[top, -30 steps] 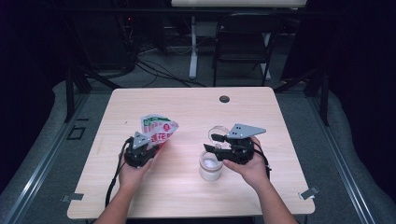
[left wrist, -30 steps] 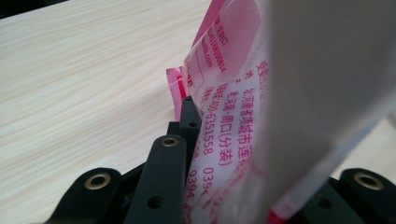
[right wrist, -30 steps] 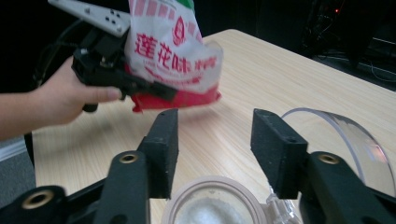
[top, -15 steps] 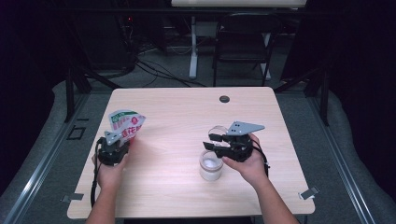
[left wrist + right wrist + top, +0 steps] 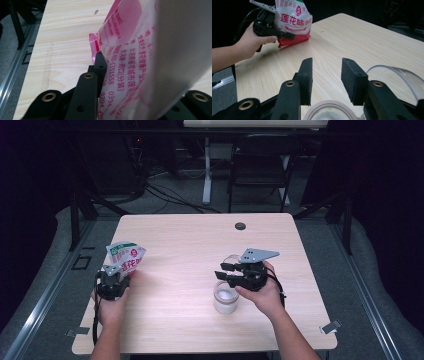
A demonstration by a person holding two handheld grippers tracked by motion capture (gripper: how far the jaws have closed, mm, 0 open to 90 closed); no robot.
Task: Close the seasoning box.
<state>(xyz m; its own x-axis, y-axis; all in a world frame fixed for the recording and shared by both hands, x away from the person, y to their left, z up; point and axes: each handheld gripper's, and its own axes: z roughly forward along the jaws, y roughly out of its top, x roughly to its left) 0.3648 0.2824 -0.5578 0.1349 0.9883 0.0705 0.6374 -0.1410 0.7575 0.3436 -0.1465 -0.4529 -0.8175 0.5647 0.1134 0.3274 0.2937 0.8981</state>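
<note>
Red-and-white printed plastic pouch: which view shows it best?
The right gripper view: the red-and-white printed plastic pouch appears whole, front print readable, in the left gripper. The left gripper view crops it close; the high view shows it small.

On the table (image 5: 190, 320) the pouch (image 5: 125, 257) stands far left – the jar (image 5: 225, 297) right of centre (lid (image 5: 231, 259) just behind it)

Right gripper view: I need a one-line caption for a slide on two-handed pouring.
Open right hand-held gripper above a jar; across the table, the left hand-held gripper holds a red-and-white pouch.
</note>
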